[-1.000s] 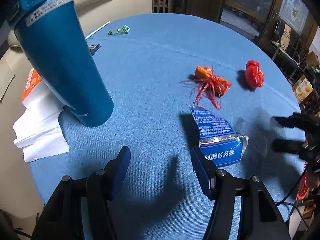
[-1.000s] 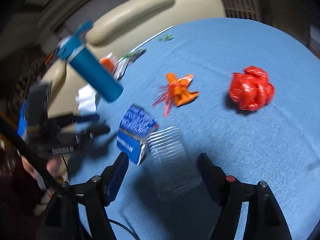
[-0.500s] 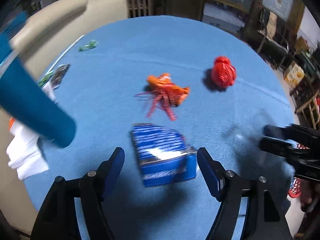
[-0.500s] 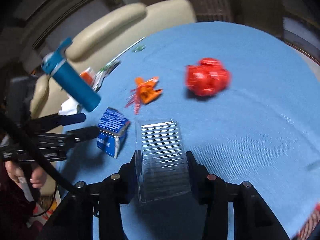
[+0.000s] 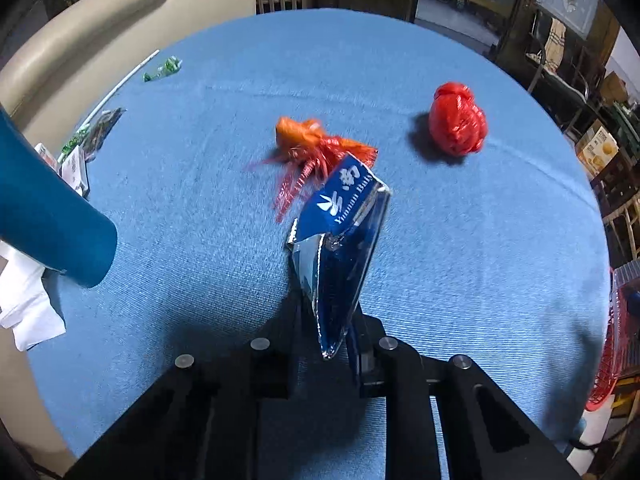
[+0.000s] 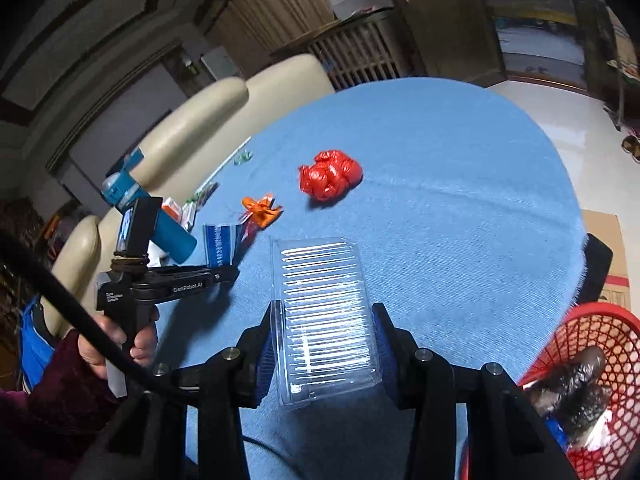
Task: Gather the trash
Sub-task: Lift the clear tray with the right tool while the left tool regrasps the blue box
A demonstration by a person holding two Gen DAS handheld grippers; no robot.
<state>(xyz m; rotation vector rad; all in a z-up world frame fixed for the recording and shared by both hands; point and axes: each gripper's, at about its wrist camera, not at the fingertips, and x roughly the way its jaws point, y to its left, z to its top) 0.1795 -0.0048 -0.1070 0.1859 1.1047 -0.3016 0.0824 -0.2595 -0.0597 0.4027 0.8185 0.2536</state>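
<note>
My left gripper is shut on a flattened blue carton, which stands up on edge between the jaws above the blue tablecloth. The right wrist view shows that carton at the left gripper's tips. My right gripper is shut on a clear ribbed plastic tray, held off the cloth. A crumpled red bag and an orange net lie on the table beyond both grippers.
A red mesh basket with trash inside sits off the table's right edge. A teal bottle, white tissue, a green wrapper and small packets lie at the left. Cream chairs stand behind.
The left gripper moved over the blue carton, closed on it and tipped it upright. The right gripper closed on the clear tray and swung right, bringing the red basket into view.
</note>
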